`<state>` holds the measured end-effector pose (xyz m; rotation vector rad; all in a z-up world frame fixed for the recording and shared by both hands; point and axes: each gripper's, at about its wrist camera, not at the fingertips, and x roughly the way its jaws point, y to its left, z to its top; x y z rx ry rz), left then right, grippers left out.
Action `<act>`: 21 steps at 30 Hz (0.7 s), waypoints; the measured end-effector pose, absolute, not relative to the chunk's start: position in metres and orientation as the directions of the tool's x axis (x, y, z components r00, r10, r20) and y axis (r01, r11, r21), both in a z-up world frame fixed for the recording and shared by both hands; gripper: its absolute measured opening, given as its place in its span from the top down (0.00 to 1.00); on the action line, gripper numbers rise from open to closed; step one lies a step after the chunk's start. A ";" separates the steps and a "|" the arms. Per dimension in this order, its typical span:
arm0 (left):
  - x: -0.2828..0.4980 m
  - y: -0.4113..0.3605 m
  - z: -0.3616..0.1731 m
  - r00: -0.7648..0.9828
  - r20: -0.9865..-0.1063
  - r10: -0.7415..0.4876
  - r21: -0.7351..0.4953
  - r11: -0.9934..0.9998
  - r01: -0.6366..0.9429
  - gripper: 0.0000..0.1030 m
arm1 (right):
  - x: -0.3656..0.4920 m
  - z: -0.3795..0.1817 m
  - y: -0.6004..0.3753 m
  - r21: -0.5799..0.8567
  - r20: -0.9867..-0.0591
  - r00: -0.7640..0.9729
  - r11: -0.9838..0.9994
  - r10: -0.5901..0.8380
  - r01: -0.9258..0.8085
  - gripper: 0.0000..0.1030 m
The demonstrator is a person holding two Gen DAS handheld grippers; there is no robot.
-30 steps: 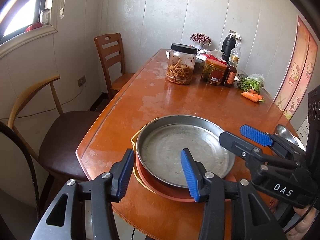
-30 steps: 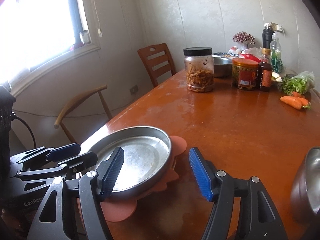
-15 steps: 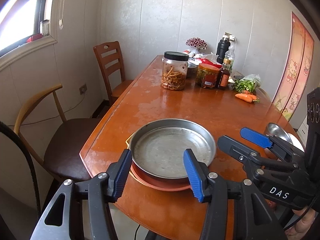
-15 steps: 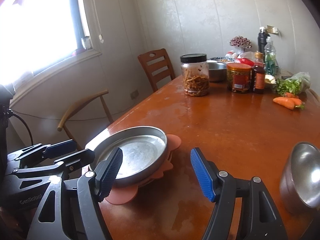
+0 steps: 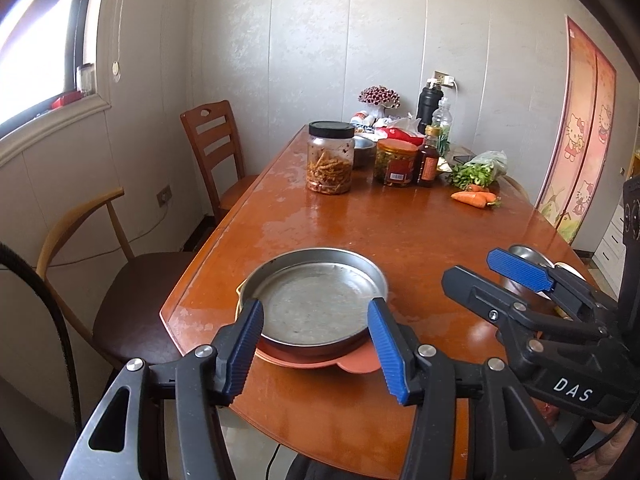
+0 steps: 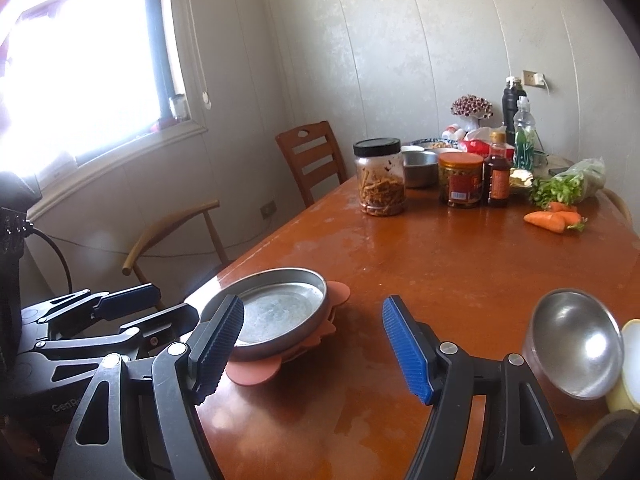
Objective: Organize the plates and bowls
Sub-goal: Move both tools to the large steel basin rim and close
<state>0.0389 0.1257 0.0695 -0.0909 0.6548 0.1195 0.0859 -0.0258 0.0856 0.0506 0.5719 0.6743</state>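
Observation:
A round steel plate lies on a salmon-coloured plate near the table's front left corner. My left gripper hovers just short of the stack, open, with nothing between its blue pads. The right gripper hangs to the right of the stack, also open and empty. In the right wrist view the steel plate sits left of the right gripper, the left gripper is at the far left, and a steel bowl lies tilted at the right, partly behind a cream-coloured dish.
At the table's far end stand a black-lidded jar, a red jar, bottles, a small metal bowl, greens and carrots. Two chairs stand along the left side. The table's front edge is close below.
Both grippers have drawn back and risen away from the plate stack, and their jaws have widened a little. The steel bowl has come into the right wrist view.

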 end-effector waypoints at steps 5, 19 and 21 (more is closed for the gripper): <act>0.032 0.111 0.079 0.798 -0.598 0.076 -0.035 0.992 -0.120 0.47 | 0.076 0.096 -0.043 0.223 -0.464 0.652 0.791 0.600 -0.569 0.28; 0.027 0.048 0.091 0.812 -0.584 0.024 0.000 1.000 -0.029 0.43 | 0.044 0.107 -0.118 0.206 -0.440 0.717 0.838 0.541 -0.506 0.28; 0.028 0.036 0.092 0.811 -0.584 0.016 0.011 1.000 -0.012 0.43 | 0.042 0.107 -0.129 0.207 -0.443 0.725 0.847 0.528 -0.490 0.27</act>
